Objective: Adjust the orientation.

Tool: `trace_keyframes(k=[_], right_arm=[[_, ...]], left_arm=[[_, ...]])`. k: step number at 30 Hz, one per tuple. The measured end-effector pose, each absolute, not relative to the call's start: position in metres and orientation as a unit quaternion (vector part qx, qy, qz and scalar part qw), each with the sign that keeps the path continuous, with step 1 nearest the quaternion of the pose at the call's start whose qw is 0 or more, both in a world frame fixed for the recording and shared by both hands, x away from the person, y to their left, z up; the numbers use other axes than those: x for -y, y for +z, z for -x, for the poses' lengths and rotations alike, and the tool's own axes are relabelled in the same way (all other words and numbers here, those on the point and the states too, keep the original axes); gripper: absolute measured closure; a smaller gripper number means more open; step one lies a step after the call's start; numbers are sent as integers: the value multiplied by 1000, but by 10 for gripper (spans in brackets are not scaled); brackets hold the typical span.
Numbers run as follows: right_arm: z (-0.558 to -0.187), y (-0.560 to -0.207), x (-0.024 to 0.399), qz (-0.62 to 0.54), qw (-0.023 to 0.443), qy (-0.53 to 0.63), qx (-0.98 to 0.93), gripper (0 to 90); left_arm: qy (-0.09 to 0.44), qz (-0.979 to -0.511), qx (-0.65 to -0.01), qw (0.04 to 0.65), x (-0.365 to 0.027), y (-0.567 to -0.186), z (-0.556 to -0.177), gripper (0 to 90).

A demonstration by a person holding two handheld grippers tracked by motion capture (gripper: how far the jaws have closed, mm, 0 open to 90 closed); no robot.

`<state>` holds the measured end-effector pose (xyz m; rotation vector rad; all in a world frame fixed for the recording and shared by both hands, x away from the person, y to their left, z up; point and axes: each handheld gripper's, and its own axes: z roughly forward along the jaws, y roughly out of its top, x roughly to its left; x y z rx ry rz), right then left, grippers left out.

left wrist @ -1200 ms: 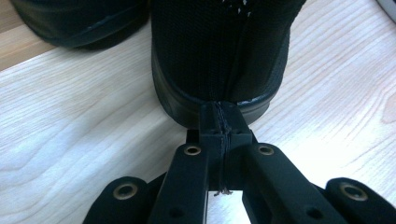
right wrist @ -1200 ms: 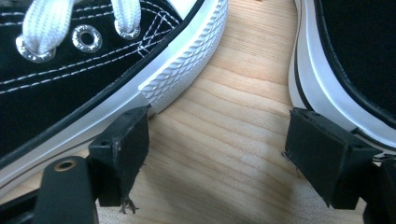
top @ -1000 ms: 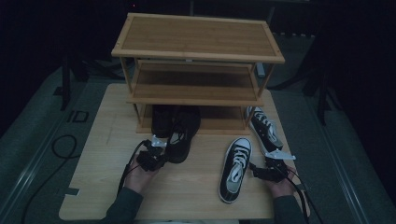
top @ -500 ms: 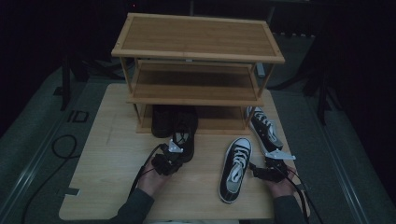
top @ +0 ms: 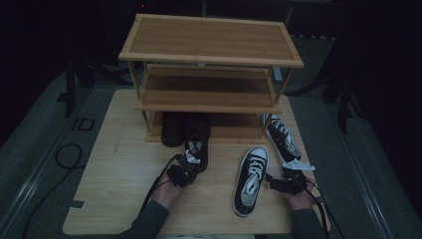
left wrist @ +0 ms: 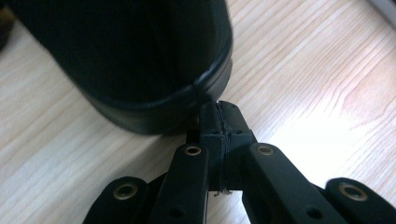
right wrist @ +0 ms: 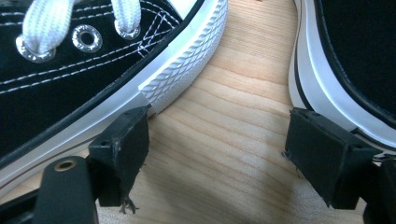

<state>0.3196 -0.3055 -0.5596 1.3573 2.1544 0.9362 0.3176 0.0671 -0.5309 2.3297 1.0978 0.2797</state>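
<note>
The black shoe (top: 197, 142) lies on the wooden table (top: 119, 199) with its toe tucked under the bottom shelf of the wooden rack (top: 211, 55) and its heel pointing back toward the person, just beside a second dark shoe (top: 173, 128) that sits at its 9 o'clock under the same shelf. The left gripper (top: 185, 168) sits at the shoe's 6 o'clock, right at the heel; in the left gripper view the rounded black heel (left wrist: 154, 88) lies at 11 o'clock from the jaw tips, which are pressed flat together with nothing between them and meet the heel's lower edge. The left gripper (left wrist: 219, 123) therefore holds nothing; it only butts against the shoe. At about 3 o'clock from the black shoe, well apart, a black-and-white sneaker (top: 251, 179) lies sole down with its toe toward the person, and its twin (top: 282, 137) lies at its 1 o'clock beside the rack's right leg. The right gripper (top: 283, 181) rests on the table just at the 3 o'clock side of the nearer sneaker. In the right gripper view its jaws stand wide apart over bare wood, the right gripper (right wrist: 217, 144) empty, with the ribbed white sole of one sneaker (right wrist: 93, 70) at 10 o'clock against the left pad and the other sneaker's rim (right wrist: 327, 70) at 2 o'clock.
</note>
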Motion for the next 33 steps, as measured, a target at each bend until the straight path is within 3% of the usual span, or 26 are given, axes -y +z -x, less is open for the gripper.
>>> trace_keyframes(k=[12, 33], right_arm=[[-320, -560, 305, -489, 213, 338, -776, 216], [-320, -560, 306, -487, 212, 338, -777, 215]], left_arm=[[134, -851, -424, 280, -60, -517, -338, 898], [138, -827, -467, 280, -60, -512, -384, 898]])
